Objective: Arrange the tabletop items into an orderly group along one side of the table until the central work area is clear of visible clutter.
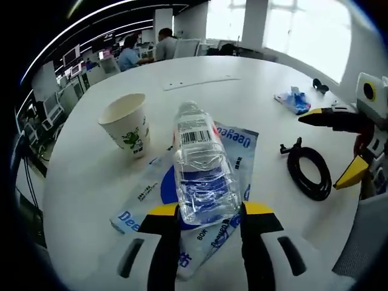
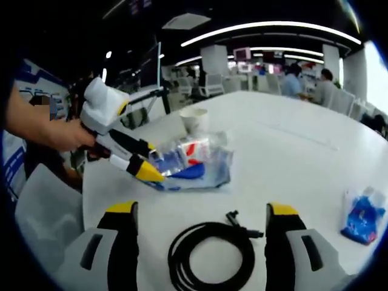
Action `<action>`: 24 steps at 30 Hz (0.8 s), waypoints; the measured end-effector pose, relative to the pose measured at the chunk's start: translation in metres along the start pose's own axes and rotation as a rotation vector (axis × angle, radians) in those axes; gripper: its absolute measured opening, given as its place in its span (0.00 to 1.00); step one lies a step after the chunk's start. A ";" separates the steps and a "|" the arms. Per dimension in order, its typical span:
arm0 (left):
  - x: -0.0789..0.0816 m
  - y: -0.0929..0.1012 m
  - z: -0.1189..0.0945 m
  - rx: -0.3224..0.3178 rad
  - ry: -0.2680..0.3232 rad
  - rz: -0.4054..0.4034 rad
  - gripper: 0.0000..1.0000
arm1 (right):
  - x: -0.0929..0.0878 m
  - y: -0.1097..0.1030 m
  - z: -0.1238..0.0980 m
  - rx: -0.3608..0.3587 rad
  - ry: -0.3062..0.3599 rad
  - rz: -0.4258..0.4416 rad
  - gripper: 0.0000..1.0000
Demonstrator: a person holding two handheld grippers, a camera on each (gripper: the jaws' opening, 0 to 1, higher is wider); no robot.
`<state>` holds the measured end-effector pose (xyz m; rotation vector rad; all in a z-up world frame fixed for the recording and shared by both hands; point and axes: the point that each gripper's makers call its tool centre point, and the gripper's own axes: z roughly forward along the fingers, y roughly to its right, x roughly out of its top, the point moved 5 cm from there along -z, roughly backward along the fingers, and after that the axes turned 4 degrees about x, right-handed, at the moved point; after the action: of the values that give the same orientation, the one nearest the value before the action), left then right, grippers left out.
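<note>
The left gripper [image 1: 209,213] has its jaws closed around a lying water bottle [image 1: 199,163] on a wet-wipes pack [image 1: 233,145]. The right gripper [image 2: 203,212] hangs wide open, empty, above the coiled black cable [image 2: 209,254]. Next, I think, carry the bottle toward the paper cup [image 1: 128,124] by the table [image 1: 242,79] edge.

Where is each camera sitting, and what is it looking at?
Left gripper view: rides the left tool, looking along its jaws at the water bottle they clamp; right tool enters.
Right gripper view: rides the open right tool, facing the black cable; a hand holds the left tool.
Shared: bottle, paper cup, cable.
</note>
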<state>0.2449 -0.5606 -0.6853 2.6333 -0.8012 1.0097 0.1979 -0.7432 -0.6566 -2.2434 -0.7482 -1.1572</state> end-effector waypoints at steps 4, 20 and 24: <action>0.002 0.000 -0.002 0.024 -0.002 0.021 0.38 | 0.001 0.002 -0.001 -0.005 0.006 0.006 0.84; 0.032 0.004 -0.001 0.116 0.024 0.103 0.39 | 0.003 0.004 -0.006 -0.011 0.026 0.017 0.84; 0.034 0.005 -0.001 0.136 0.019 0.135 0.38 | 0.002 0.005 -0.007 -0.015 0.027 0.023 0.84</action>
<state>0.2630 -0.5783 -0.6621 2.7082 -0.9487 1.1611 0.1985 -0.7511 -0.6526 -2.2384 -0.7035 -1.1828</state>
